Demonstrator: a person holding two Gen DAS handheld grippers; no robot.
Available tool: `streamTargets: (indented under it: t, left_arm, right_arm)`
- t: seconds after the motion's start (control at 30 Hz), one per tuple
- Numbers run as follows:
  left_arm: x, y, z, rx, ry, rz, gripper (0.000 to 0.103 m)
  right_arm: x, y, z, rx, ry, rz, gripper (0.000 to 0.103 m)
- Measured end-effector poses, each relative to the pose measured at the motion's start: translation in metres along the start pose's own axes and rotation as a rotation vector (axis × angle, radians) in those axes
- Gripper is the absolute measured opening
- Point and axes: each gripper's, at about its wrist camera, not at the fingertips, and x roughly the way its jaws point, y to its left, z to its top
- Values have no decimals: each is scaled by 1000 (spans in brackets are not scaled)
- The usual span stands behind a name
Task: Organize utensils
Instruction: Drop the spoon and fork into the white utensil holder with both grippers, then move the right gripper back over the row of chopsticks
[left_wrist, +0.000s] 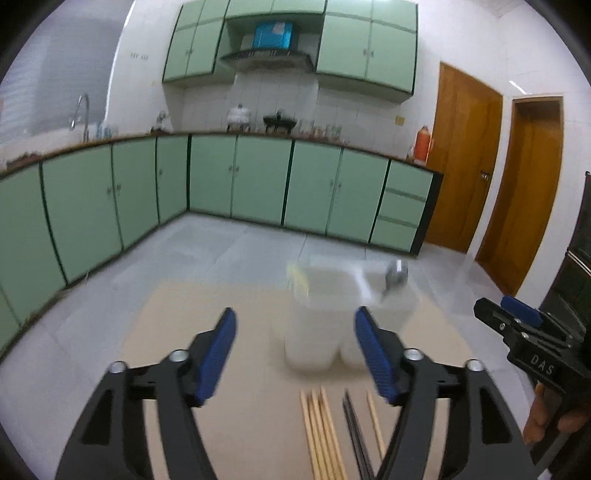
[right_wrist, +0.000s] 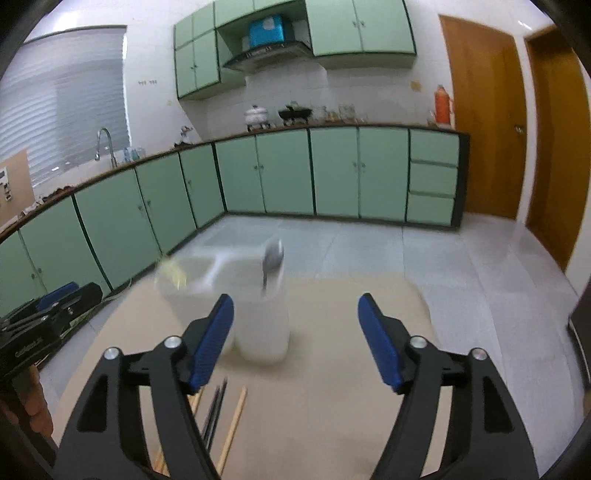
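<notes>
While both cameras look over a kitchen floor, these lines go from left to right.

Room: pale green cabinet doors (left_wrist: 236, 177) run along the walls, and two brown wooden doors (left_wrist: 461, 158) stand at the right.

Surface: a beige flat board (left_wrist: 251, 424) lies on the floor and bears the task's things.

Left gripper (left_wrist: 291, 354): its two blue ribbed pads (left_wrist: 218, 358) stand wide apart with nothing between them; it hovers above the board.

Wooden chopsticks: a bundle of light wooden chopsticks (left_wrist: 321, 432) lies flat on the board, below the left gripper's right pad, and one more light stick lies apart to the right of the dark pair.

Black chopsticks: a thin dark pair of chopsticks (left_wrist: 356, 435) lies just beside the wooden bundle, to its right.

Holder: a translucent white plastic utensil holder (left_wrist: 314, 332) with compartments stands upright on the board beyond the chopsticks; it is blurred.

Spoon: a grey metal spoon (right_wrist: 272, 254) stands in the right compartment, its bowl up.

Right gripper (right_wrist: 295, 339): the jaws are also spread wide and empty, to the right of the holder.

Hand: a person's hand (left_wrist: 546, 424) holds the right gripper's handle.
</notes>
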Motion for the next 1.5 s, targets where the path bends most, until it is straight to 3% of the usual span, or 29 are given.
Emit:
streamTargets:
  t: [0.3, 0.47, 0.63, 0.83, 1.07, 1.5]
  left_arm:
    - [-22, 1, -95, 81, 206, 45, 77]
    - [-36, 8, -131, 70, 274, 56, 77]
    - [-51, 5, -142, 83, 281, 44, 77]
    - [-65, 3, -151, 96, 241, 57, 77]
    - [-79, 6, -161, 78, 172, 71, 77]
    - [-79, -1, -169, 94, 214, 52, 74]
  right_arm:
    - [-31, 21, -104, 5, 211, 20, 77]
    - [-53, 34, -141, -5, 253, 14, 77]
    - [-71, 47, -161, -15, 270, 28, 76]
    - [-83, 61, -176, -52, 246, 30, 67]
    - [-83, 72, -188, -77, 202, 7, 51]
    - [-75, 71, -194, -99, 210, -41, 30]
